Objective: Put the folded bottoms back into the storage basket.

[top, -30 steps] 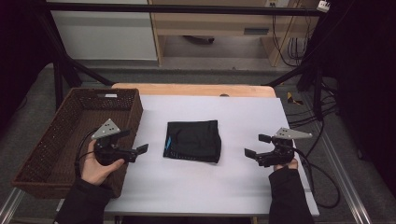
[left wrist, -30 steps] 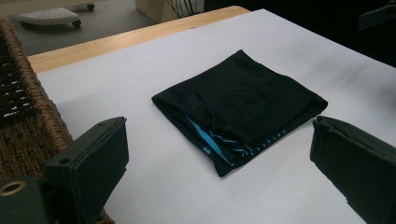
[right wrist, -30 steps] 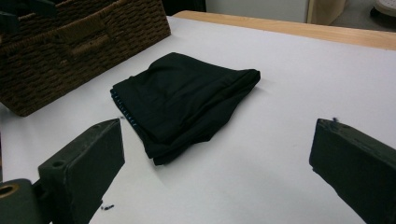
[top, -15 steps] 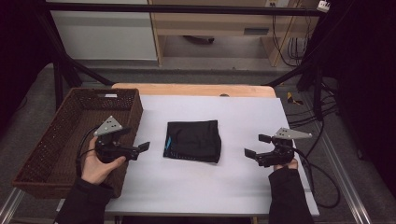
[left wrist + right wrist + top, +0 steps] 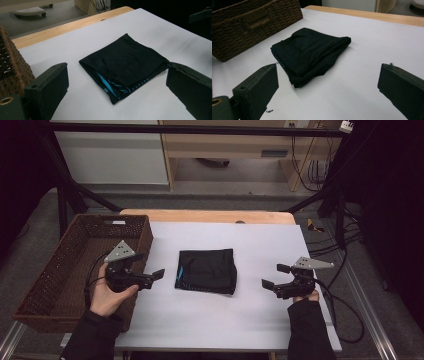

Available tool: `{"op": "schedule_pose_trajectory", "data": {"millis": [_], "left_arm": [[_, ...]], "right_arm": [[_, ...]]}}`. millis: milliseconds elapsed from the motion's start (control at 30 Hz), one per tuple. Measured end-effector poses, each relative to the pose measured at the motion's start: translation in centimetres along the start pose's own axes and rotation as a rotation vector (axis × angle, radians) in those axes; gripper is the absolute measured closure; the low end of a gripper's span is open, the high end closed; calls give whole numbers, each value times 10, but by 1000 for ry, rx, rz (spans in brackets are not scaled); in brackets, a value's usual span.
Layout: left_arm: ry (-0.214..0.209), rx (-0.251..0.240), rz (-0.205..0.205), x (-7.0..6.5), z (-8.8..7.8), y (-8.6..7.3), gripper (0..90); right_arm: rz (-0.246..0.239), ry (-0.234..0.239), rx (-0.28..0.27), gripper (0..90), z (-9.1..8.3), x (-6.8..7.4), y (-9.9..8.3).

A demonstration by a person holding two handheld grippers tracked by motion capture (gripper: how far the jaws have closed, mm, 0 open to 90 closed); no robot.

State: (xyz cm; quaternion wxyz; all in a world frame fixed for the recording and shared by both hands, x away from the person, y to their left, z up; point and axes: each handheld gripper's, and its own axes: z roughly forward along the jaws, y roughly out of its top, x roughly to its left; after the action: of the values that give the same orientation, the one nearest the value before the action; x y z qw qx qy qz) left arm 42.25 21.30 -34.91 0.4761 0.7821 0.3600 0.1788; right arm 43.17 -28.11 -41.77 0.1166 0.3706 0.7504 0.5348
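Left gripper point(image 5: 155, 276) hovers with jaws spread wide and empty, aimed straight at the folded black cloth point(image 5: 207, 270), which lies just ahead of it, not touching. Right gripper point(image 5: 270, 277) mirrors it from the other side, jaws also released and holding nothing, a little farther off from the cloth. The cloth sits flat mid-bench point(image 5: 225, 320) between the two, a blue lining peeking from its edge on the left gripper's side. The wicker basket point(image 5: 60, 270) stands at the left gripper's side.

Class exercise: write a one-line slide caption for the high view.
Left gripper and right gripper, both open, flank a folded black garment on the white table, wicker basket alongside.
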Motion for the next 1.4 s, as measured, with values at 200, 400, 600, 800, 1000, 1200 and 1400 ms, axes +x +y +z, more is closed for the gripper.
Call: {"op": "schedule_pose_trajectory", "data": {"millis": [200,400,600,800,1000,1200,1400], "left_arm": [[-6,14,11,-9,10,6,43],[-19,32,20,-15,24,8,43],[-32,44,17,-20,38,8,43],[-35,58,18,-24,52,5,44],[-30,67,16,-25,63,2,45],[-31,77,16,-25,74,0,44],[-55,83,4,-23,87,-3,43]], "right_arm": [[-3,3,3,35,0,0,0],[-4,5,3,35,0,0,0],[-5,5,6,35,1,0,0],[-6,5,8,35,1,0,0],[-7,5,8,35,1,0,0],[-7,5,11,35,1,0,-1],[-10,2,14,35,2,0,-1]]}}
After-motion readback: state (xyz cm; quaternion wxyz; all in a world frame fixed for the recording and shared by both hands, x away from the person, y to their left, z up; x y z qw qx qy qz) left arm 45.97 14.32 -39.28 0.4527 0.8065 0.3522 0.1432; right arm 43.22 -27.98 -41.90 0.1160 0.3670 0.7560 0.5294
